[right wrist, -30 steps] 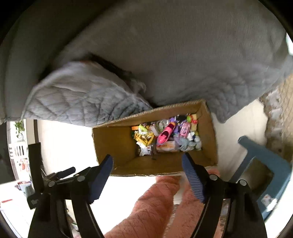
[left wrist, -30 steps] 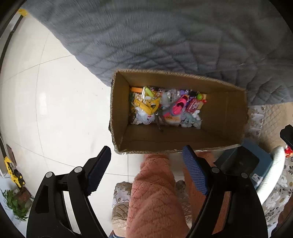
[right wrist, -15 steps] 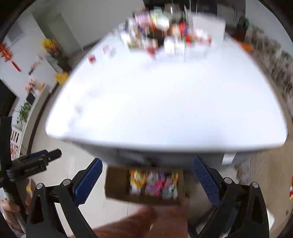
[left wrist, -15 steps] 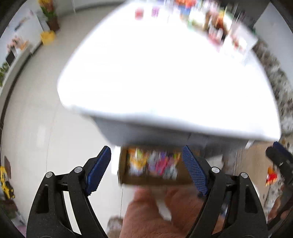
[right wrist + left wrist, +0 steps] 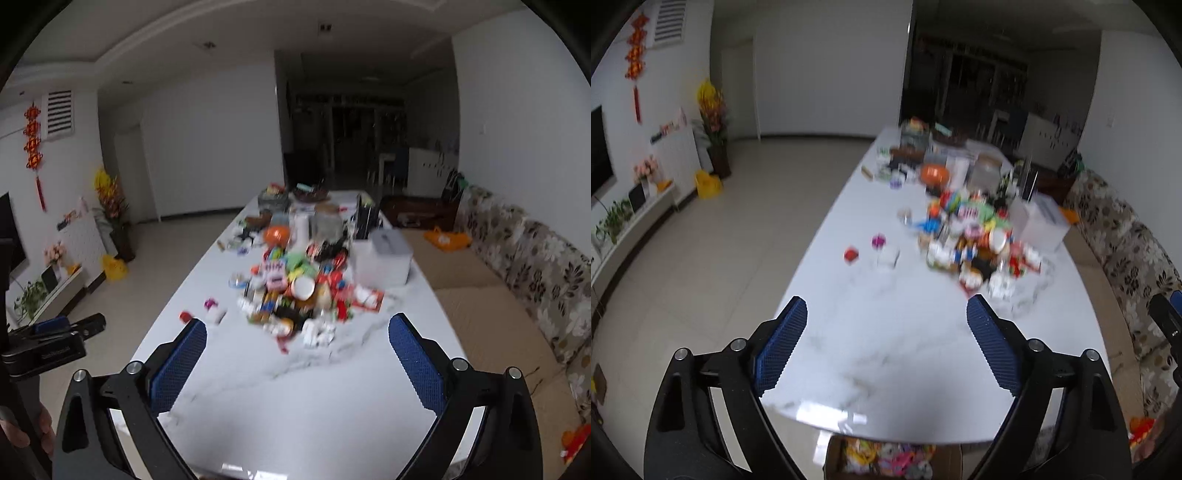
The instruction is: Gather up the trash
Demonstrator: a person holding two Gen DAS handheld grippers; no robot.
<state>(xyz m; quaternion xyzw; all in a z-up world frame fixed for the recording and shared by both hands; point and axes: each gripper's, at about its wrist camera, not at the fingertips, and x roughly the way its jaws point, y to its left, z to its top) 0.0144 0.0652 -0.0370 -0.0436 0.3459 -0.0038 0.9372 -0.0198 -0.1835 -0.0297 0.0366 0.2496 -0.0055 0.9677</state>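
Observation:
A long white marble table (image 5: 894,343) (image 5: 295,398) carries a blurred pile of colourful wrappers and trash (image 5: 975,243) (image 5: 303,291) in its middle. A small red piece (image 5: 851,254) and a pink-topped piece (image 5: 878,242) lie apart to the pile's left. A cardboard box (image 5: 890,459) with colourful trash in it sits on the floor below the near table edge. My left gripper (image 5: 886,314) is open and empty above the near end of the table. My right gripper (image 5: 297,336) is open and empty too, short of the pile.
Jars, an orange bowl (image 5: 934,173) and a white bin (image 5: 382,258) crowd the far half of the table. A floral sofa (image 5: 535,266) runs along the right. A yellow bag (image 5: 708,183) and plants stand by the left wall.
Both grippers swung up from looking down into the cardboard box on the floor to looking along the tabletop. The box slid to the bottom edge of the left view. Both stayed open.

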